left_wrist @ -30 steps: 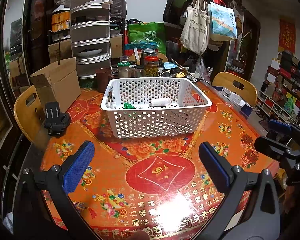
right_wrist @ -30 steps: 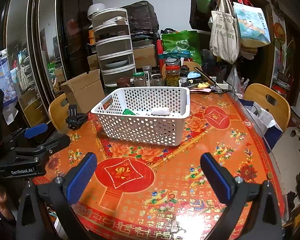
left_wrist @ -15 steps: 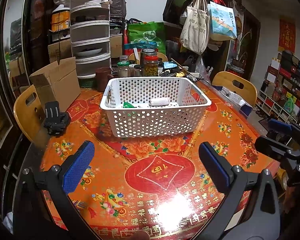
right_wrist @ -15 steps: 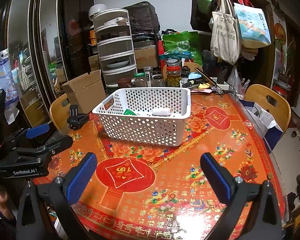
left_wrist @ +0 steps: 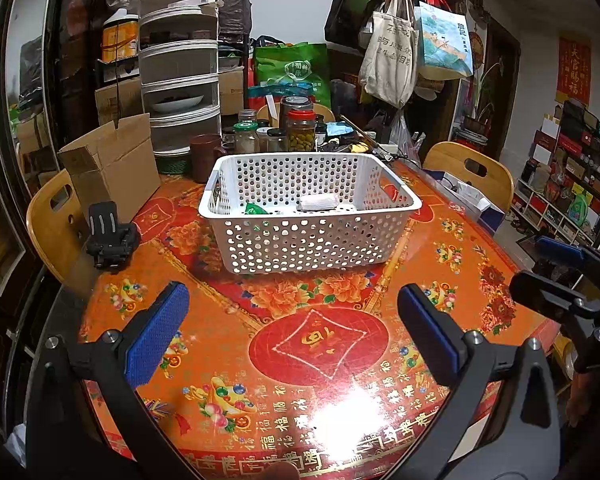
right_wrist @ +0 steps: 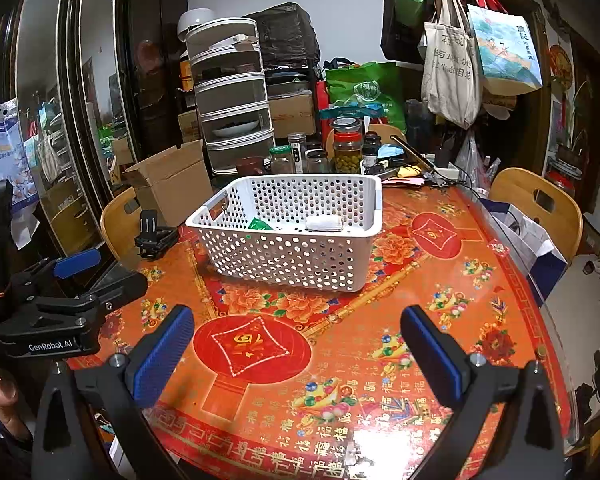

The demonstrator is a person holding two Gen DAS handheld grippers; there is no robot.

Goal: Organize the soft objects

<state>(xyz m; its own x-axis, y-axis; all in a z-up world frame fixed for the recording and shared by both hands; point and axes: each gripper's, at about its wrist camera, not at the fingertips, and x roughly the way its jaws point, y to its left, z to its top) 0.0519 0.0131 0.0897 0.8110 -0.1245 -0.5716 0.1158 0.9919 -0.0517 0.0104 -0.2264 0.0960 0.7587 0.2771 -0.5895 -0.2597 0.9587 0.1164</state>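
Inside the white perforated plastic basket [left_wrist: 310,216], against its near wall, a white rolled cloth [left_wrist: 319,201] is seen lying crosswise, straight ahead of and well apart from the wide, empty left gripper [left_wrist: 296,332] and right gripper [right_wrist: 296,344], neither clearly nearer.

left gripper [left_wrist: 292,336]: jaws spread wide, holding nothing | right gripper [right_wrist: 296,344]: jaws spread wide, holding nothing

Bright overhead indoor light; white glare on the glossy table [left_wrist: 352,412] near its front edge; fisheye bending, dark corners.
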